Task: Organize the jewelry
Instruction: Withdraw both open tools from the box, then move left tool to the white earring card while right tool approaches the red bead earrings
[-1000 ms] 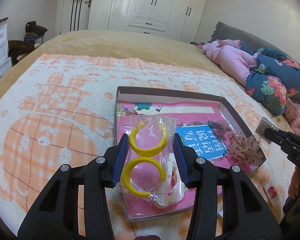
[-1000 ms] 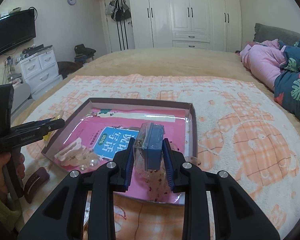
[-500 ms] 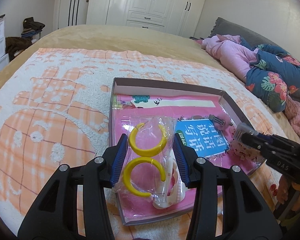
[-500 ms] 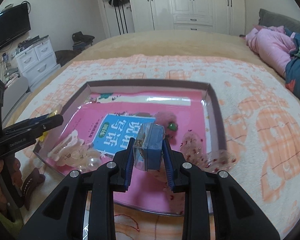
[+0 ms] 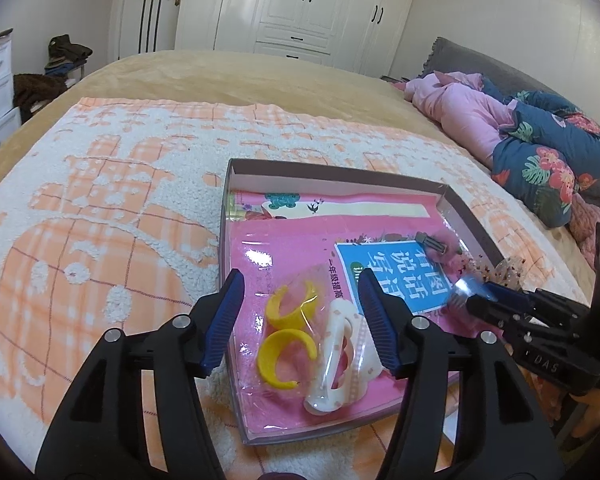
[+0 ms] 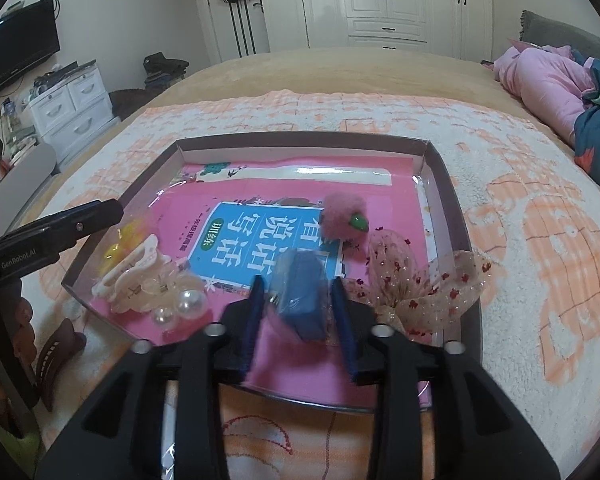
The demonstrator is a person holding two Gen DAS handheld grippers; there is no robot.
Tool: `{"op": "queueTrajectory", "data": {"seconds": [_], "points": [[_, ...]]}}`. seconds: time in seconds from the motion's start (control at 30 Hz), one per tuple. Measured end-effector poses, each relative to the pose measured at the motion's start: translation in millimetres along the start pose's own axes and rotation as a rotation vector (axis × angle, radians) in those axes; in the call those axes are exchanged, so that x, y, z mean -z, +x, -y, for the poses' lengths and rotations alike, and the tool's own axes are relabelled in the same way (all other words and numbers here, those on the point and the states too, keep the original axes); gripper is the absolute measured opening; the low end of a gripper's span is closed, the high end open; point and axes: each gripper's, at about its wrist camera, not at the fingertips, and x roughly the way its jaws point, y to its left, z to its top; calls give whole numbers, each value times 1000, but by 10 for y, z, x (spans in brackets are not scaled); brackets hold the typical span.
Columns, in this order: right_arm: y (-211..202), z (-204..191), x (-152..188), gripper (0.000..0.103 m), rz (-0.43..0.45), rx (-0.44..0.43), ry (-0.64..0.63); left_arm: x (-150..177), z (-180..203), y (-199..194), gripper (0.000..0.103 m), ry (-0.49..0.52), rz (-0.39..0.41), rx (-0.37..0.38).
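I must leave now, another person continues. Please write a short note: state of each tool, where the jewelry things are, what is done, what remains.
Left tool: jaws have just been opening; the bag of yellow hoop earrings lies between them in the tray, released, beside the white hair claw.
Right tool: jaws have just been opening; the blue packet sits loose between them, inside the tray.
Also in the tray: pink pompom, sheer bow, pearl clip.
Left: the brown hair claw lies outside on the blanket.
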Motion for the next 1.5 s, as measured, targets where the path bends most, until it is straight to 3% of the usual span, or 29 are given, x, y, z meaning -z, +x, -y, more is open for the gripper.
{"op": "queueTrajectory", "data": {"seconds": [0.43, 0.83, 1.5], "points": [[-486, 33, 30, 74, 133, 1, 11, -55, 98, -349, 73, -17, 65, 14], [-991, 128, 41, 82, 234, 12, 28, -106, 170, -903, 91, -32, 167, 7], [-1572, 272, 128, 83, 325, 29, 38, 7, 250, -1509, 92, -64, 254, 20]]}}
